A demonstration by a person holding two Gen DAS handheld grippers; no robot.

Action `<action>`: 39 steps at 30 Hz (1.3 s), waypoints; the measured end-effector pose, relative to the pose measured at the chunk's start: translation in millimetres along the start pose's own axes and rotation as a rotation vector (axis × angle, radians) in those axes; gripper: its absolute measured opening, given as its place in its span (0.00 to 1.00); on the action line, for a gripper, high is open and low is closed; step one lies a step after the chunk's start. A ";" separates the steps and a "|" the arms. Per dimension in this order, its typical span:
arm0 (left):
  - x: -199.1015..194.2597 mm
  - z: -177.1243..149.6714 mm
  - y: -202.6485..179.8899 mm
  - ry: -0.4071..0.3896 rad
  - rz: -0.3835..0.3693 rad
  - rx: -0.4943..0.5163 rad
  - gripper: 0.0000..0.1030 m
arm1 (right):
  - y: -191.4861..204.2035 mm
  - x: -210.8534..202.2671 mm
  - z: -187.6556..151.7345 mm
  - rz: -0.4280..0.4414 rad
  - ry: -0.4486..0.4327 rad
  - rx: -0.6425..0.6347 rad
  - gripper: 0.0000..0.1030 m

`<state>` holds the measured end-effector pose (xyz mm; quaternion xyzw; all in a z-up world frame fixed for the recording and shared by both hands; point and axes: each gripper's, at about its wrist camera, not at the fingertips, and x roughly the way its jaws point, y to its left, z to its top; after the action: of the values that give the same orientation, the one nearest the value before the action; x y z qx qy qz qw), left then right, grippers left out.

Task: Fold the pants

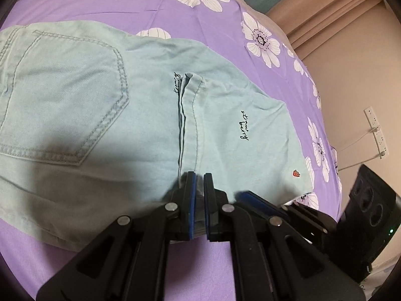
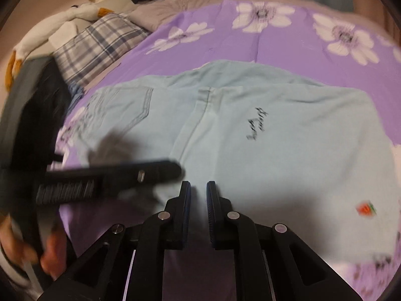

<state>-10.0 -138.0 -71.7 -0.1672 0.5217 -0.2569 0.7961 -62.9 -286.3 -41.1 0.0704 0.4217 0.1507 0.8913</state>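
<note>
Light blue pants [image 1: 100, 100] lie folded on a purple flowered bed sheet [image 1: 125, 5], back pocket at the left, black script and a small strawberry patch [image 1: 296, 173] at the right. My left gripper [image 1: 199, 175] is shut on the pants' near edge beside a hem, with cloth showing between its blue pads. The right gripper [image 1: 241, 195] lies just to its right over the same edge. In the blurred right wrist view the pants [image 2: 275, 150] fill the middle. My right gripper [image 2: 198, 183] has its jaws almost together; whether cloth is nipped I cannot tell. The left gripper [image 2: 179, 170] reaches in from the left.
A plaid pillow [image 2: 100, 42] and a white plush toy [image 2: 75, 12] sit at the bed's far left. A person's hand [image 2: 50, 258] holds the left gripper. The bed edge drops off at the right, where a power strip [image 1: 376, 130] hangs on the wall near curtains [image 1: 325, 12].
</note>
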 end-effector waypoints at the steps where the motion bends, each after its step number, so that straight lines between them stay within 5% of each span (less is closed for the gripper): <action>1: -0.5 0.6 -1.0 -0.001 0.006 0.001 0.05 | -1.9 -3.6 -1.6 0.002 -0.004 0.012 0.11; 3: -4.5 -1.0 -1.0 -0.003 0.019 0.008 0.06 | -7.6 -12.0 -1.4 0.018 0.000 0.046 0.11; 5: -14.1 -4.3 3.7 -0.009 0.035 -0.012 0.25 | -14.1 -21.7 0.6 0.023 -0.015 0.070 0.11; 12: -71.7 -24.0 32.4 -0.098 0.009 -0.092 0.28 | -77.5 -53.7 15.6 -0.116 -0.157 0.241 0.11; 14: -89.3 -30.8 43.3 -0.127 0.040 -0.121 0.45 | -93.2 -54.3 12.7 -0.181 -0.156 0.282 0.11; 16: -104.7 -35.1 57.0 -0.164 0.049 -0.168 0.51 | -102.8 -47.3 2.9 -0.206 -0.124 0.300 0.11; 21: -122.4 -45.1 99.7 -0.193 0.067 -0.323 0.52 | -100.8 -36.2 -9.3 -0.213 -0.146 0.272 0.11; 31: -118.9 -35.9 138.3 -0.281 -0.092 -0.543 0.57 | -74.4 -51.2 1.2 -0.175 -0.166 0.213 0.14; 39: -112.9 -6.6 146.0 -0.328 -0.103 -0.578 0.58 | -49.9 -25.6 22.5 -0.068 -0.117 0.171 0.14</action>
<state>-18.4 46.4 -68.3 -0.4514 0.4288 -0.1077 0.7751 -50.4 -341.9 -20.7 0.1404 0.3826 0.0793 0.9097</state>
